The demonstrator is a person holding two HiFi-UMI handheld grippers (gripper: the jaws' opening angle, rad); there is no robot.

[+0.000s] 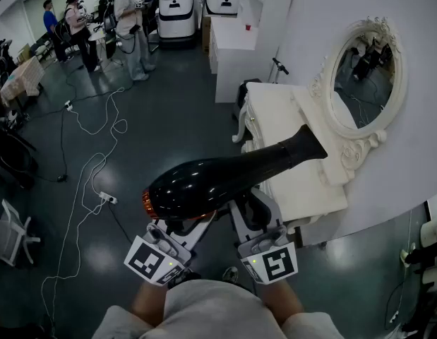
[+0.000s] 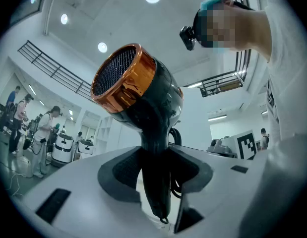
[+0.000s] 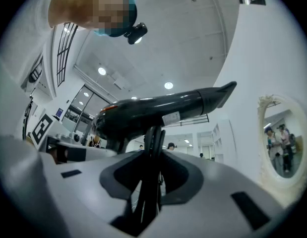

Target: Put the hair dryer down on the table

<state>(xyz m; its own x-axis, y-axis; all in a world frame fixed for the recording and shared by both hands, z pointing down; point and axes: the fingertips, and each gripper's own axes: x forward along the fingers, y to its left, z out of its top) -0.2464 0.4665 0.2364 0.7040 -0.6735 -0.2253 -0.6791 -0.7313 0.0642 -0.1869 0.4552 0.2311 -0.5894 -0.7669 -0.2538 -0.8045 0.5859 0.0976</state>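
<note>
I hold a glossy black hair dryer point(image 1: 225, 179) with a copper rear grille in the air above the dark floor. Its nozzle points toward the white dressing table point(image 1: 289, 119) at the right. My left gripper point(image 1: 195, 226) is shut on the dryer's handle point(image 2: 155, 152), and the copper grille point(image 2: 121, 78) shows above it in the left gripper view. My right gripper point(image 1: 252, 214) is shut on the looped black cord point(image 3: 152, 152) under the dryer body point(image 3: 158, 110). In the gripper views, the left gripper point(image 2: 155, 182) and right gripper point(image 3: 151, 177) pads each press on what they hold.
An oval white-framed mirror point(image 1: 363, 76) stands on the table against the wall. White cables and a power strip point(image 1: 109, 198) lie on the floor at left. A white chair point(image 1: 10, 228) is at the far left. People point(image 1: 130, 20) and white machines point(image 1: 177, 9) stand at the back.
</note>
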